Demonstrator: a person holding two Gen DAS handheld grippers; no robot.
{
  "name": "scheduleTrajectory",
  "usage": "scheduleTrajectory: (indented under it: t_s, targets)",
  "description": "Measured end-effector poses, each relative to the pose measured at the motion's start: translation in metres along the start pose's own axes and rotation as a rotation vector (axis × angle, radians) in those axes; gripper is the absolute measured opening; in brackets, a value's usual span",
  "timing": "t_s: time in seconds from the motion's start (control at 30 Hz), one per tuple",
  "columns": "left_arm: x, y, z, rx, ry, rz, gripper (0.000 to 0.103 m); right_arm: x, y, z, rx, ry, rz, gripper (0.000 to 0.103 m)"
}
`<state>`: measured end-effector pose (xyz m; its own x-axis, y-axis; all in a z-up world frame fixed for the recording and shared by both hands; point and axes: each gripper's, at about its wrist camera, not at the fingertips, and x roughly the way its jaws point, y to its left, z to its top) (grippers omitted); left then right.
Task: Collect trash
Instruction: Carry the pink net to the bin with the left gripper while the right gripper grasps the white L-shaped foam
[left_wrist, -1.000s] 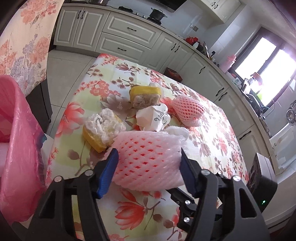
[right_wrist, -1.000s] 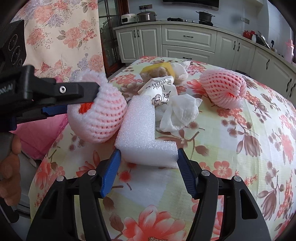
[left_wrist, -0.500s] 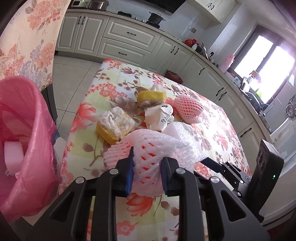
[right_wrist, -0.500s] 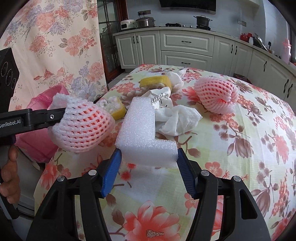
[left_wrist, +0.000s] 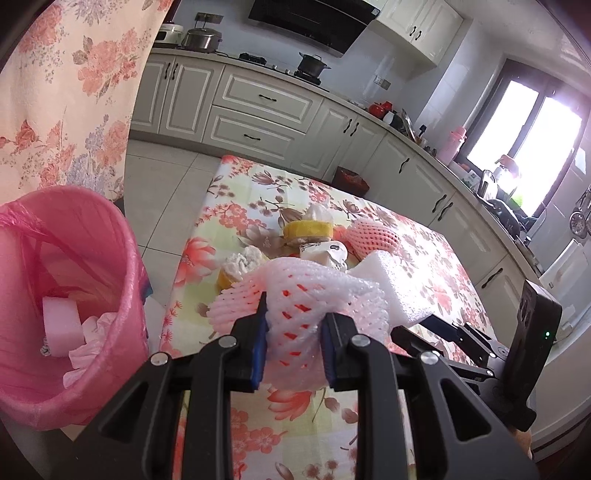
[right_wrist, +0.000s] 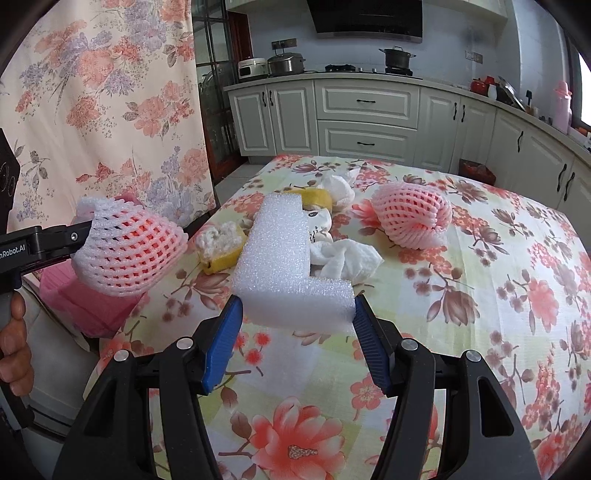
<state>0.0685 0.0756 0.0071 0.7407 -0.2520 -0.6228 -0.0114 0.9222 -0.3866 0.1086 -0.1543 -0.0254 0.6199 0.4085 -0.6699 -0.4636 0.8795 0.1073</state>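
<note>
My biggest worry is the pink-bagged round waste bin (left_wrist: 70, 295) standing off the left edge of the counter (right_wrist: 480, 332) with the floral cloth: both loads have to cross that gap, and a drop lands on the floor. My right tool (right_wrist: 295, 314) pinches the white L-shaped foam block (right_wrist: 280, 258) by its short leg only, so the long leg could lever it loose. My left tool (left_wrist: 293, 321) is pressed tight on the pink foam fruit net (left_wrist: 306, 295), squashing it; that springy mesh could slip out. Inside the bin I see a white foam block (left_wrist: 61, 325) and crumpled tissue (left_wrist: 88, 347).
</note>
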Motion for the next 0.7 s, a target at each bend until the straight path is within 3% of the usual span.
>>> scheduleTrajectory:
  t_s: [0.7]
  targets:
    - [-0.105, 0.041, 0.013, -0.059, -0.201, 0.122, 0.024, -0.042, 0.021, 0.026, -0.030, -0.087, 0.044, 0.058]
